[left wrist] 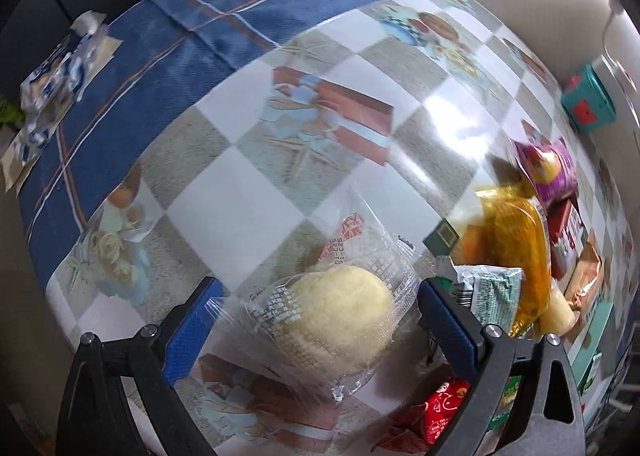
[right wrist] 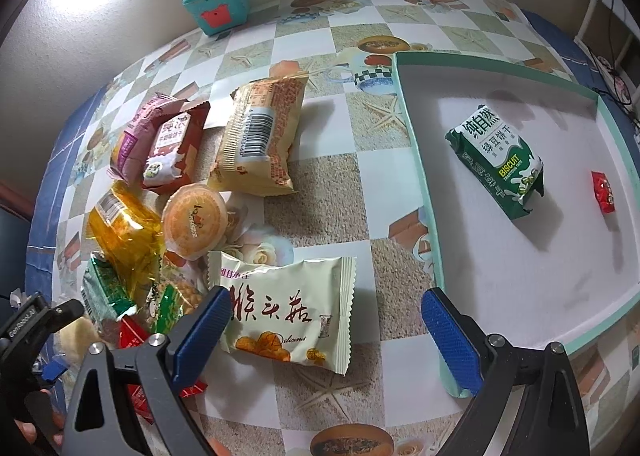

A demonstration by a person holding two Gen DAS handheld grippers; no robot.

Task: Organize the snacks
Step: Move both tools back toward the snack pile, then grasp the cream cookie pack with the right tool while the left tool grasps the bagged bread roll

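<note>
Snacks: most remain loose in a heap (right wrist: 160, 192) on the worktop (right wrist: 340, 216), toward its left side in the right wrist view, well apart from the wall-side edge. The teal-rimmed tray (right wrist: 416, 160), lying on the worktop's right side, holds only two items: a green biscuit packet (right wrist: 500, 160) near its middle and a small red sweet (right wrist: 603, 192) nearer its far rim. I judge the task to be at an early stage; two pieces are filed, and a dozen or so are outstanding.

Outstanding items visible: a cream packet with red characters (right wrist: 288, 316) nearest the tray, a tan barcode packet (right wrist: 260, 140), a round orange-lidded cup (right wrist: 196, 222), a yellow cellophane pack (right wrist: 120, 232), a maroon packet (right wrist: 174, 148), and small green and red wrappers at the heap's near edge.

The left tongs (left wrist: 320, 312) stand wide open, astride a pale round cake in clear wrap (left wrist: 336, 320); the pads appear close beside the wrap, but no grip is established as far as can be seen. The right tongs (right wrist: 324, 320) are likewise wide open and empty, poised over the cream packet, between heap and tray.

A teal box with a white lamp base (right wrist: 216, 4) stands at the worktop's wall-side edge; not part of the sorting.
</note>
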